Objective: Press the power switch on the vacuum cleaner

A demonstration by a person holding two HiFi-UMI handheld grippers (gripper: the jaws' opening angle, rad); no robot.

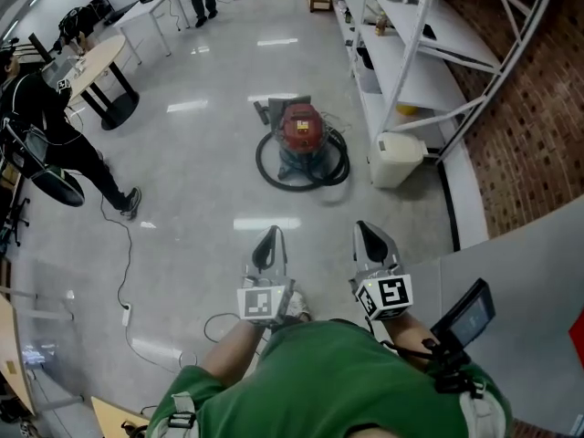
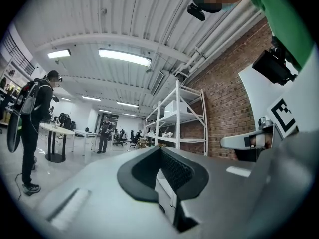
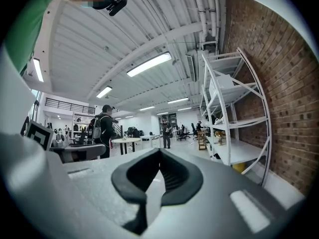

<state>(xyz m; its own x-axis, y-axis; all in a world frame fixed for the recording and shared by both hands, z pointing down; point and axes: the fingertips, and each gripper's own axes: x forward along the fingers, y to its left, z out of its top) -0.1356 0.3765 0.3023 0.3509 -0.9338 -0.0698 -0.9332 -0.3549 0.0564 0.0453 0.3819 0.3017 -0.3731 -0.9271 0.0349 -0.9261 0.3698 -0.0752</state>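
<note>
The vacuum cleaner (image 1: 302, 135) is a red drum on a dark base, standing on the pale floor ahead, with its black hose (image 1: 274, 177) coiled around it. It appears only in the head view. My left gripper (image 1: 267, 246) and right gripper (image 1: 371, 241) are held side by side close to my body, well short of the vacuum and pointing toward it. Both look shut with nothing between their jaws. The left gripper (image 2: 160, 156) and right gripper (image 3: 159, 158) views look level across the room over the joined dark pads; the vacuum's switch cannot be made out.
White shelving (image 1: 411, 53) runs along the brick wall on the right, with a white bin (image 1: 397, 158) at its foot beside the vacuum. A person in black (image 1: 50, 130) stands at the left near a round table (image 1: 96, 62). A white cable (image 1: 123, 272) trails on the floor.
</note>
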